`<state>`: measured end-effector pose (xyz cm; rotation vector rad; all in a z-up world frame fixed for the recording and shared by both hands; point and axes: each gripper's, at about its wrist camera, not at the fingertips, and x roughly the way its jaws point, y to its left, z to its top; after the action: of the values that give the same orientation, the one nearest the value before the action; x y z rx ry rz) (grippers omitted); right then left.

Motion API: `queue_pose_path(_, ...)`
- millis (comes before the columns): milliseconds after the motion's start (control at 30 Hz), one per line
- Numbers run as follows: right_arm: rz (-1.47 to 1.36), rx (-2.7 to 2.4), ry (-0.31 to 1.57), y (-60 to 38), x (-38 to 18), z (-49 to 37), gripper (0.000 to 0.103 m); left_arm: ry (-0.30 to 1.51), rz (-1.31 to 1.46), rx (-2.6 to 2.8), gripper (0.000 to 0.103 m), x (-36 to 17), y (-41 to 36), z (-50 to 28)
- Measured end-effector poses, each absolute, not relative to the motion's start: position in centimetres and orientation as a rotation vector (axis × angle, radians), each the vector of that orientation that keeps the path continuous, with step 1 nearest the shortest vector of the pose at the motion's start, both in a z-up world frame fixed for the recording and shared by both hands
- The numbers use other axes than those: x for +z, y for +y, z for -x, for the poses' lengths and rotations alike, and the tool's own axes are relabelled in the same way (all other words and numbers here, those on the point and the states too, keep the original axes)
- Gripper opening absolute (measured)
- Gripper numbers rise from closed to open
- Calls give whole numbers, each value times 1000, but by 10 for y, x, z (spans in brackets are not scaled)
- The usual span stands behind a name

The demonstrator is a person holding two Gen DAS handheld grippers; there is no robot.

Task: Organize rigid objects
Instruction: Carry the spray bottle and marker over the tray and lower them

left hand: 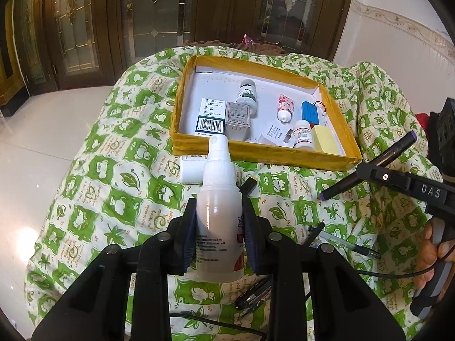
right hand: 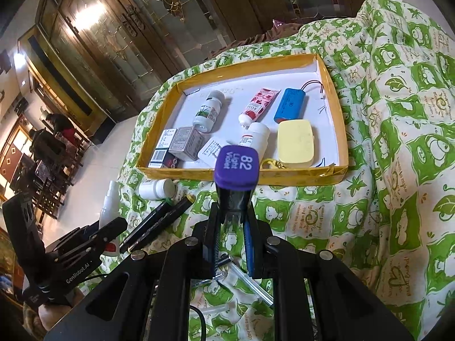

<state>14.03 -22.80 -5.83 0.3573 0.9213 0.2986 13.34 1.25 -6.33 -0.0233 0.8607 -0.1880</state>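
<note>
Both tongs tilt down toward the yellow-rimmed tray (left hand: pixel 284 157) on the green quilt (left hand: pixel 113 187). Left tongs (left hand: pixel 220 213) are clamped on a white spray bottle (left hand: pixel 219 213) just short of the tray's near rim. Right tongs (right hand: pixel 231 218) pinch a violet-capped marker (right hand: pixel 236 176), also near that rim.

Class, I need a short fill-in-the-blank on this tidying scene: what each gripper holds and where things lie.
1. The left gripper is shut on a white ____ bottle.
2. The right gripper holds a marker with a ____ cap.
3. The blue battery pack lies inside the ____-rimmed tray.

Missing words: spray; purple; yellow
</note>
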Motion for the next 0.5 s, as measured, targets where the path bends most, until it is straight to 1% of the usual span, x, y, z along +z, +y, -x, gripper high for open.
queue_pose_path(233, -356, 274, 918, -233, -57, -154, 13, 860, -6, -193, 27, -63, 9, -136)
queue_pose_path(500, -450, 248, 945, -249, -65, -195, 14, 869, -20, -194, 27, -65, 6, -140)
